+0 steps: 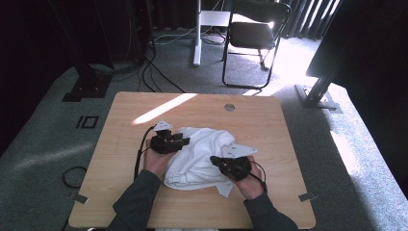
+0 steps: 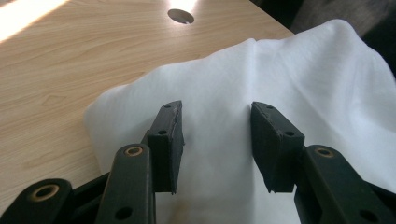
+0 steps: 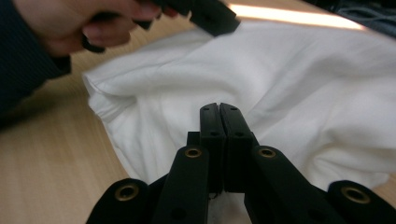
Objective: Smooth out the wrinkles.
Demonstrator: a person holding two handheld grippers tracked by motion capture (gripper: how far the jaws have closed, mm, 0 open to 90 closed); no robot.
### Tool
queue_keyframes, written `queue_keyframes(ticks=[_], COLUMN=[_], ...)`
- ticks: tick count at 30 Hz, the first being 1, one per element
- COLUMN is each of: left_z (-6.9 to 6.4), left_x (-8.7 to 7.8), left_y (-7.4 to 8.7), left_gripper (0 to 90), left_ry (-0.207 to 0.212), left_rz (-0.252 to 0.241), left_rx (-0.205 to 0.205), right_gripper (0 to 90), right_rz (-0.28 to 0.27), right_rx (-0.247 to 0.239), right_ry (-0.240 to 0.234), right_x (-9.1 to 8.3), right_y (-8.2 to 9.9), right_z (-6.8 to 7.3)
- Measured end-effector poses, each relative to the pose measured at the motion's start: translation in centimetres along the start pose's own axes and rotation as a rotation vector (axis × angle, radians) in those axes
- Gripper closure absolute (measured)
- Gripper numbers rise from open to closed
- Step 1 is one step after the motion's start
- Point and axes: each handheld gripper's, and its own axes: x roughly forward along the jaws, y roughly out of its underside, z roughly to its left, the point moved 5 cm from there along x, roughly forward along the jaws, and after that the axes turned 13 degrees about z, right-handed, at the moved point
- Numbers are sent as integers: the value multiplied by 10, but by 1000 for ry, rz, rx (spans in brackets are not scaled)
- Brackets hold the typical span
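Observation:
A crumpled white cloth (image 1: 202, 149) lies near the front middle of the wooden table (image 1: 260, 120). My left gripper (image 1: 185, 140) rests at the cloth's left edge. In the left gripper view its jaws (image 2: 217, 135) stand apart over the cloth (image 2: 303, 70), with nothing pinched between them. My right gripper (image 1: 213, 159) hovers at the cloth's right front. In the right gripper view it (image 3: 219, 109) is shut, pad against pad, above the cloth (image 3: 303, 70), and I see no fabric between the pads. A hand (image 3: 93, 28) with the left gripper shows at that view's top.
A round cable hole (image 1: 229, 107) sits near the table's far edge. A band of sunlight (image 1: 163, 108) crosses the far left of the table. A folding chair (image 1: 255, 33) and floor cables stand beyond it on the carpet.

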Motion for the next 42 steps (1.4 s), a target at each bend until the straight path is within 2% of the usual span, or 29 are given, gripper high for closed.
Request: queue_keyframes(ticks=[1,2,3,4,5,7,8,9,10,11,12,13,14,18,21,23,24,25,26,27,31,34,37,38,39,40,41,42], left_z=[0,0,1,1,0,0,0,0,0,0,0,-1,-1,-6,-13,-15,-15,-17,-17,-17,-17,-17,-18,-18,-18,-18,-20,-20], left_x=[1,1,1,1,2,2,2,1,1,1,1,3,3,6,14,18,18,23,23,27,32,33,35,35,35,34,30,30], left_y=[0,0,0,0,0,-1,-1,-1,-1,-2,-2,-3,-4,-8,-12,-12,-12,-11,-11,-9,-7,-7,-6,-6,-6,-6,-7,-7], left_gripper=[562,562,561,561,561,559,558,554,553,554,553,553,554,552,545,537,527,520,516,509,490,465,426,406,394,394,373,364], left_ry=[0,0,2,2,6,3,3,4,4,7,7,3,6,12,34,41,41,45,45,51,69,68,56,56,60,59,60,60], left_rz=[-1,-1,-2,-2,-1,-3,-3,-5,-5,-1,-1,-1,-2,-5,1,15,15,29,29,44,62,64,63,63,60,57,44,44], left_rx=[0,0,-4,-4,-6,-2,-2,-2,-2,0,0,2,3,13,33,40,40,43,43,42,42,36,39,39,37,38,37,37], right_gripper=[884,885,886,886,887,887,886,877,877,799,721,661,641,608,606,599,618,740,740,884,895,894,892,892,893,893,894,894], right_rz=[-51,-69,-76,-76,-50,-18,6,29,29,73,60,31,7,-54,-40,-8,11,39,39,72,16,20,53,53,91,91,126,126], right_rx=[17,28,39,39,41,51,52,62,62,69,82,98,106,119,121,122,124,118,118,110,150,168,204,204,223,223,234,234], right_ry=[-3,-13,9,9,56,67,90,80,80,64,68,74,92,155,217,244,249,261,261,268,270,278,273,273,261,261,263,263], right_x=[-18,-23,-28,-28,-34,-33,-32,-30,-30,-25,-25,-26,-28,-25,-10,3,9,15,15,19,-1,-7,-1,-1,7,7,13,13], right_y=[2,3,6,6,13,23,29,35,35,42,42,38,33,1,-18,-25,-26,-25,-25,-22,-17,-6,9,9,21,21,31,31], right_z=[-2,-3,-6,-6,-10,-15,-18,-20,-20,-23,-25,-27,-30,-44,-56,-64,-67,-71,-71,-75,-77,-80,-86,-86,-88,-88,-91,-91])
